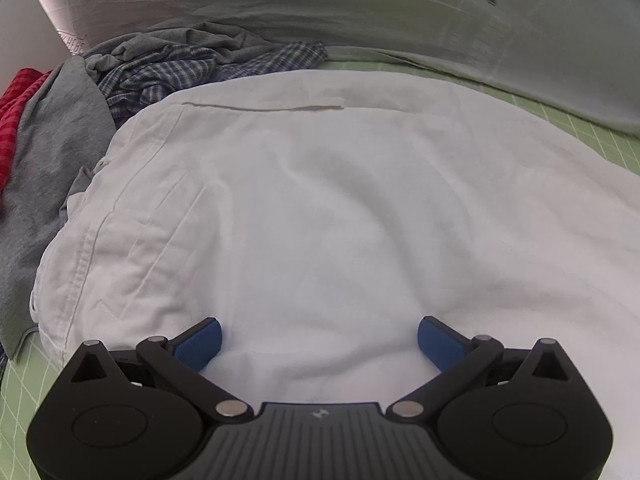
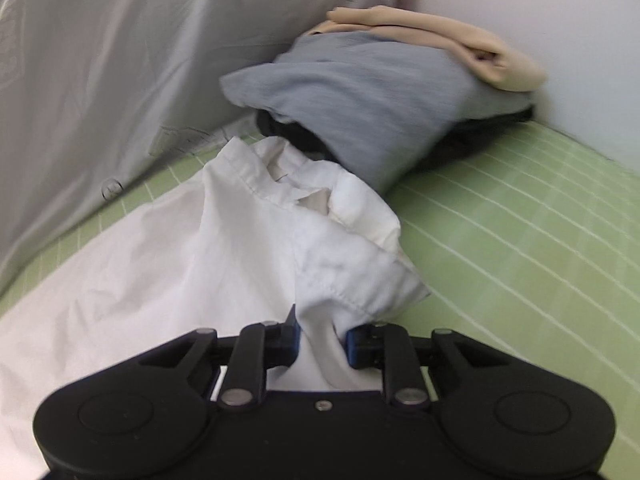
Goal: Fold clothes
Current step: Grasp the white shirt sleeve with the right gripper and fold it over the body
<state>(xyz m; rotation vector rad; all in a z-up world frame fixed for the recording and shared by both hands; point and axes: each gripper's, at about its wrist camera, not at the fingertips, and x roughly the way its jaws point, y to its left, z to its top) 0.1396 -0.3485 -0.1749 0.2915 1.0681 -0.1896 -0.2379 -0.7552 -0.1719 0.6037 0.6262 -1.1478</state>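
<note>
Green gridded mat (image 2: 520, 240); right gripper (image 2: 320, 336) pinching white shirt (image 2: 224, 248), left gripper (image 1: 320, 344) wide open.

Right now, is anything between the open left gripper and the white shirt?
Nothing visible: the left gripper hangs open directly over the white shirt, bare cloth between its pads. The unfolded pile lies off to the left.

Matt white woven-cloth shirt (image 1: 320, 208) (creased) lies on seemingly matt green gridded sheet (image 2: 520, 240).
</note>
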